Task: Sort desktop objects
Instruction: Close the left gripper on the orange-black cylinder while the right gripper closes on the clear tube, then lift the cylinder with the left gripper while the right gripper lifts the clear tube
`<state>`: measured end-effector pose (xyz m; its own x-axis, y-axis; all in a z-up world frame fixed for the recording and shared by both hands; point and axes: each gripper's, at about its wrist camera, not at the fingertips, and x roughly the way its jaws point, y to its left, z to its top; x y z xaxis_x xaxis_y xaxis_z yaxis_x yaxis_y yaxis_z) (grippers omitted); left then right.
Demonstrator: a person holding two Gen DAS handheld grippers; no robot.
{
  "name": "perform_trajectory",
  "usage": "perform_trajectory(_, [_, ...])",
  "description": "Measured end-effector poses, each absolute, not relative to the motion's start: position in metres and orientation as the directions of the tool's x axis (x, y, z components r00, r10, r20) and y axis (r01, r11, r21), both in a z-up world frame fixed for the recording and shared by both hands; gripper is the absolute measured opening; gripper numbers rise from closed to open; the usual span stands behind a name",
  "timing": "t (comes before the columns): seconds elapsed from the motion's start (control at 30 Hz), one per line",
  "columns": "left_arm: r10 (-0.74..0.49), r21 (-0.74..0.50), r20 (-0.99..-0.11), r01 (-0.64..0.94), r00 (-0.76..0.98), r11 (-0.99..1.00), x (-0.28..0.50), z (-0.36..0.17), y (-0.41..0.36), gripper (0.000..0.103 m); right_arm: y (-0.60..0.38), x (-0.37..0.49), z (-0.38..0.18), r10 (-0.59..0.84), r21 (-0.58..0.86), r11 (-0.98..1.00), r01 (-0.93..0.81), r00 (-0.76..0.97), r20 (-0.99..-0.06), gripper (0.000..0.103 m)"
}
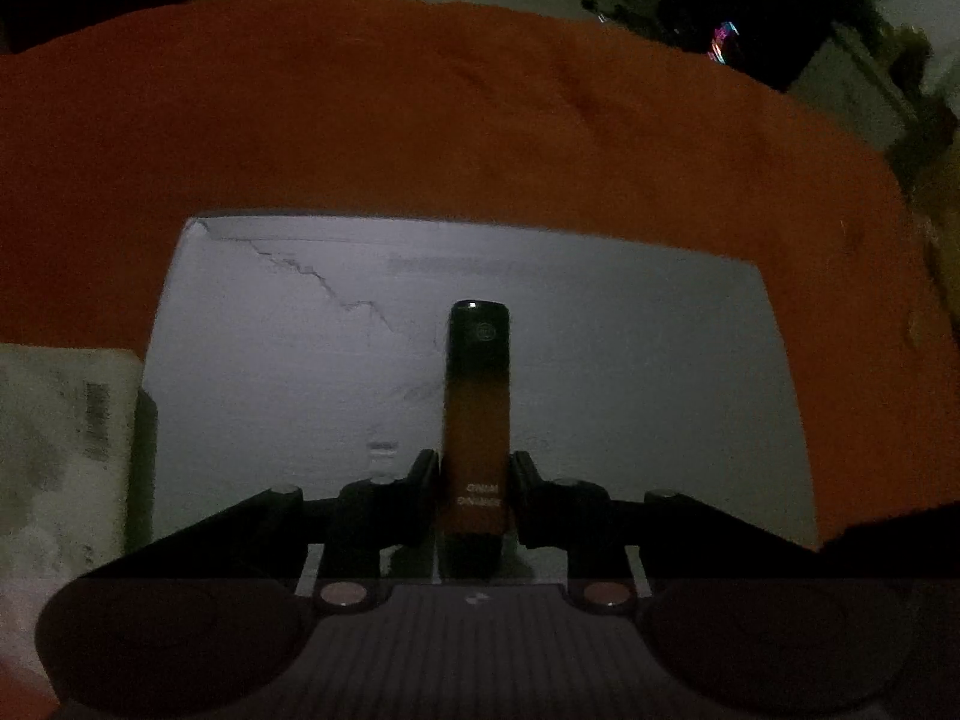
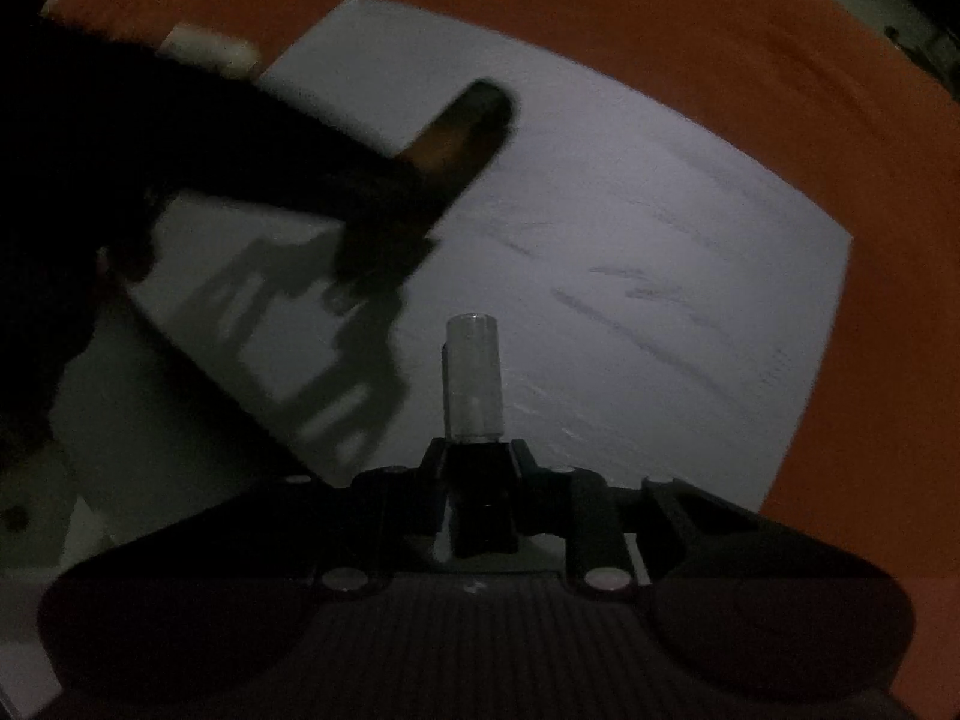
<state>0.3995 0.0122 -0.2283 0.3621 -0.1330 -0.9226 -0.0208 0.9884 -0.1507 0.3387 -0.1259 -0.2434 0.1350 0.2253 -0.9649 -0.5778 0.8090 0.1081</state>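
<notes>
While left claw [image 1: 474, 480] grips tube [image 1: 478, 414], white board [image 1: 630, 372] edges unobstructed.

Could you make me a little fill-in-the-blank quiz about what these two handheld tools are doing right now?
1. The left tool grips a dark and ____ tube.
2. The right tool holds a ____ cap.
3. Both hang over a grey board lying on an ____ cloth.

Missing words: orange; clear; orange
</notes>
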Motion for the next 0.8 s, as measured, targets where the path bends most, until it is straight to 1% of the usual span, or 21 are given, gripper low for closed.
perform_trajectory(0.07, [-0.127, -0.126, -0.927, 0.024, 0.353, 0.992, 0.395, -0.227, 0.011, 0.021, -0.132, 0.345, -0.243, 0.234, 0.119, 0.838, -0.532, 0.154, -0.960, 0.022])
perform_trajectory(0.17, [-0.095, -0.067, -0.927, 0.090, 0.362, 0.994, 0.388, -0.228, 0.005, 0.021, -0.143, 0.358, -0.245, 0.230, 0.135, 0.898, -0.418, 0.186, -0.955, 0.022])
perform_trajectory(0.27, [-0.087, -0.068, -0.933, 0.066, 0.349, 0.996, 0.388, -0.228, 0.005, 0.021, -0.154, 0.370, -0.249, 0.213, 0.143, 0.942, -0.304, 0.211, -0.954, 0.022])
perform_trajectory(0.33, [-0.088, -0.074, -0.934, 0.055, 0.345, 0.996, 0.388, -0.227, 0.006, 0.021, -0.159, 0.375, -0.254, 0.205, 0.148, 0.954, -0.261, 0.211, -0.956, 0.023])
perform_trajectory(0.4, [-0.086, -0.072, -0.935, 0.052, 0.344, 0.996, 0.389, -0.224, 0.006, 0.021, -0.159, 0.376, -0.254, 0.196, 0.137, 0.958, -0.252, 0.223, -0.955, 0.023])
perform_trajectory(0.43, [-0.083, -0.070, -0.935, 0.049, 0.346, 0.996, 0.390, -0.223, 0.006, 0.024, -0.157, 0.377, -0.254, 0.190, 0.131, 0.958, -0.254, 0.226, -0.955, 0.023])
perform_trajectory(0.47, [-0.070, -0.055, -0.930, 0.049, 0.360, 0.997, 0.388, -0.221, 0.005, 0.032, -0.154, 0.378, -0.253, 0.185, 0.124, 0.958, -0.257, 0.227, -0.956, 0.024])
perform_trajectory(0.5, [-0.056, -0.041, -0.926, 0.049, 0.374, 0.998, 0.386, -0.219, 0.004, 0.038, -0.156, 0.375, -0.251, 0.180, 0.118, 0.958, -0.260, 0.231, -0.956, 0.025])
perform_trajectory(0.53, [-0.044, -0.027, -0.921, 0.049, 0.388, 0.998, 0.384, -0.217, 0.004, 0.048, -0.158, 0.370, -0.248, 0.175, 0.111, 0.958, -0.263, 0.236, -0.956, 0.028])
perform_trajectory(0.57, [-0.042, -0.023, -0.920, 0.052, 0.389, 0.998, 0.384, -0.217, 0.002, 0.051, -0.157, 0.369, -0.245, 0.167, 0.098, 0.958, -0.269, 0.247, -0.955, 0.039])
perform_trajectory(0.6, [-0.039, -0.019, -0.920, 0.056, 0.391, 0.998, 0.385, -0.217, 0.001, 0.051, -0.154, 0.368, -0.241, 0.157, 0.083, 0.958, -0.276, 0.259, -0.953, 0.042])
perform_trajectory(0.67, [-0.035, -0.011, -0.919, 0.062, 0.394, 0.998, 0.386, -0.218, -0.001, 0.051, -0.152, 0.368, -0.239, 0.159, 0.079, 0.955, -0.286, 0.270, -0.949, 0.043])
perform_trajectory(0.8, [-0.025, 0.005, -0.916, 0.074, 0.400, 0.997, 0.389, -0.219, -0.005, 0.051, -0.150, 0.365, -0.238, 0.151, 0.073, 0.952, -0.297, 0.250, -0.956, 0.051])
